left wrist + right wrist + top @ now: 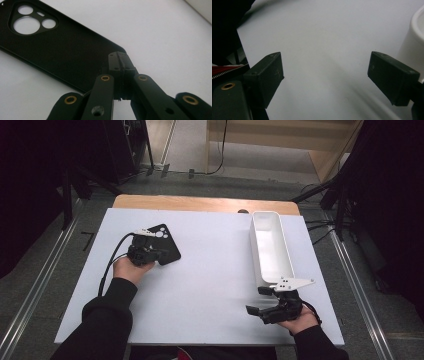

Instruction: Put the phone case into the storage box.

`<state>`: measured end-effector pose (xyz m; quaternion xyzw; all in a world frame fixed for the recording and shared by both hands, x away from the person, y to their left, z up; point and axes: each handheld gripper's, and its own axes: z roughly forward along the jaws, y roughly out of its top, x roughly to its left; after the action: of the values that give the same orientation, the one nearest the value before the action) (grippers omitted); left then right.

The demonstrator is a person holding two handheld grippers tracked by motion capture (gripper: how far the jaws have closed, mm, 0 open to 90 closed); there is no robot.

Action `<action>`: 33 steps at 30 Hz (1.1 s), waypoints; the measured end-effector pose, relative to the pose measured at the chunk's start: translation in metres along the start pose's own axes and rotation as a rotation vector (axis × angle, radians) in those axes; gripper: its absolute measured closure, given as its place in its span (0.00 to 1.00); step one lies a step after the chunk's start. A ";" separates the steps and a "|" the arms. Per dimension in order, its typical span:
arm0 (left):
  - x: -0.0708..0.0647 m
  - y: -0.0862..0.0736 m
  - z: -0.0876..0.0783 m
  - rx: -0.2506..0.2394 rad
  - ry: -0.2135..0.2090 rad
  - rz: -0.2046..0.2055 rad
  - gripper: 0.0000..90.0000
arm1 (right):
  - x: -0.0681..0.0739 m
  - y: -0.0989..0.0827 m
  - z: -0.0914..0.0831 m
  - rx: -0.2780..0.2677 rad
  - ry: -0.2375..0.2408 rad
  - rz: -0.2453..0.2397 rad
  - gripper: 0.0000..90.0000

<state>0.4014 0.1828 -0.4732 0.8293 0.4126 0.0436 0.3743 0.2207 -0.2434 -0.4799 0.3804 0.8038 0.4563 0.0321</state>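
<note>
Across the table (pixel 200 285) lies a white sheet, bare wood showing along the far edge; grey floor and dark stands surround it. Near the right edge stands a long white bin (pixel 270 247). Toward the far left corner lies a black phone case (pixel 165 245), the left gripper (pixel 121 60) clamped shut on its corner. Close to the near right corner, the right gripper (pixel 325 77) gapes wide, empty. No writing is legible.

Left gripper (pixel 119 62) pinched fully closed, seemingly angled downward; right gripper (pixel 325 75) spread wide, empty.
</note>
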 end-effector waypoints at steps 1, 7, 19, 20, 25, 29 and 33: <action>0.000 0.000 0.000 0.000 0.000 0.000 0.99 | 0.000 0.000 0.000 0.000 0.000 0.000 0.13; 0.001 -0.006 0.003 0.016 0.012 0.002 0.99 | 0.001 0.000 0.001 0.003 0.001 -0.002 0.13; 0.006 -0.017 0.008 0.010 -0.001 -0.044 0.99 | 0.002 0.001 0.002 0.010 0.009 -0.011 0.13; 0.008 -0.018 0.010 0.015 0.013 -0.047 0.99 | 0.002 0.001 0.002 0.011 0.008 -0.013 0.13; 0.010 -0.019 0.011 0.026 0.012 -0.052 0.99 | 0.003 0.001 0.002 0.012 0.009 -0.013 0.13; 0.011 -0.019 0.010 0.032 0.008 -0.052 0.99 | 0.002 0.001 0.002 0.010 0.010 -0.011 0.13; 0.009 -0.021 0.008 0.047 0.002 -0.041 0.99 | 0.003 0.000 0.002 0.012 0.008 -0.014 0.13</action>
<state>0.3969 0.1920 -0.4947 0.8292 0.4308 0.0271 0.3550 0.2197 -0.2402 -0.4799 0.3730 0.8092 0.4529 0.0297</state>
